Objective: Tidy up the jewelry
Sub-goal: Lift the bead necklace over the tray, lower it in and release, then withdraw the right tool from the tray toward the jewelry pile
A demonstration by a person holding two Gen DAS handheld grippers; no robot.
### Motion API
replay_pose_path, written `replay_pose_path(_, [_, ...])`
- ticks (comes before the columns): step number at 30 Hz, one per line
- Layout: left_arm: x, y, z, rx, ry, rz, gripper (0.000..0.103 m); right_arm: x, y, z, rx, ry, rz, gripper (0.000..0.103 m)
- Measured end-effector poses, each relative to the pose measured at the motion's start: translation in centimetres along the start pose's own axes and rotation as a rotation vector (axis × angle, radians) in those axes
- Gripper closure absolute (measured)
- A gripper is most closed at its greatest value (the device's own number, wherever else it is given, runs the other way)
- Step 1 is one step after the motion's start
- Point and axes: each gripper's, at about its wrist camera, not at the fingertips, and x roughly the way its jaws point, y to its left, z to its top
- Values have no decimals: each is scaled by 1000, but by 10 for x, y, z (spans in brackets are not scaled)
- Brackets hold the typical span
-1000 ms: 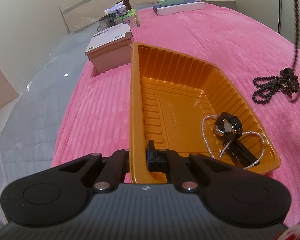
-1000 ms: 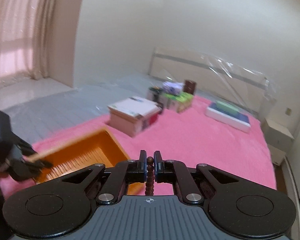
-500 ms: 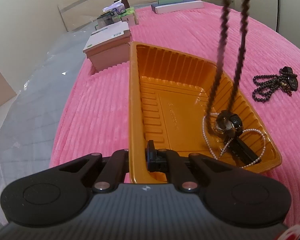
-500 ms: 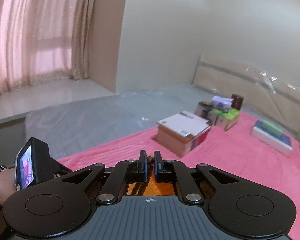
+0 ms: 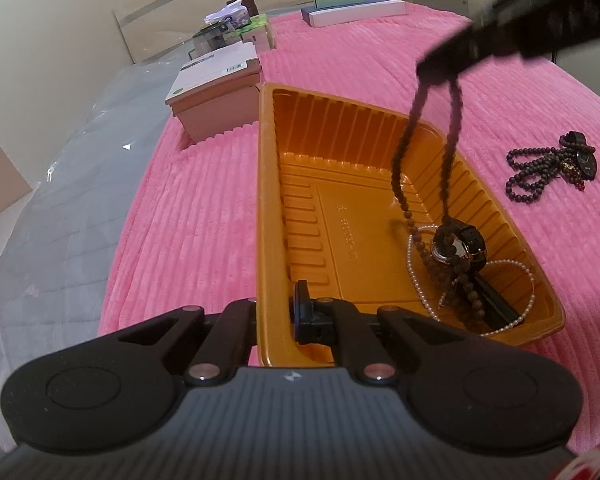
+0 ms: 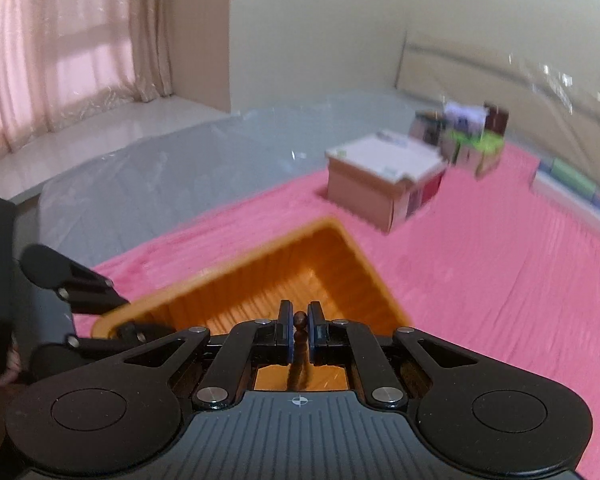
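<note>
An orange plastic tray (image 5: 276,208) lies on the pink bedspread. My left gripper (image 5: 276,316) is shut on the tray's near rim. My right gripper (image 6: 299,332) is shut on a dark bead necklace (image 5: 404,164) and hangs over the tray; it also shows in the left wrist view (image 5: 444,66). The necklace's lower end rests in the tray on a black watch (image 5: 466,246) and a white pearl strand (image 5: 520,312). More dark beads with another watch (image 5: 552,166) lie on the bedspread to the right.
A brown box with a white lid (image 5: 216,92) stands behind the tray. Small cartons (image 5: 236,34) and flat boxes (image 5: 352,10) sit further back. A grey plastic-covered mattress (image 5: 52,216) lies to the left.
My right gripper has come down over the tray with the bead necklace, and its lower end now lies on the watch and pearls. The left gripper has held still on the rim.
</note>
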Motion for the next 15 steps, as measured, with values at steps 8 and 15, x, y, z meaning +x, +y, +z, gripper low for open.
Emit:
replay_pose_path(8, [2,-1,1,3,6,6,101,7,-18,-18,101,10,60,96])
replay_pose_path(15, [1,-2,2,5,6,8,101,-43,-52,-42,262,-105,-22,89])
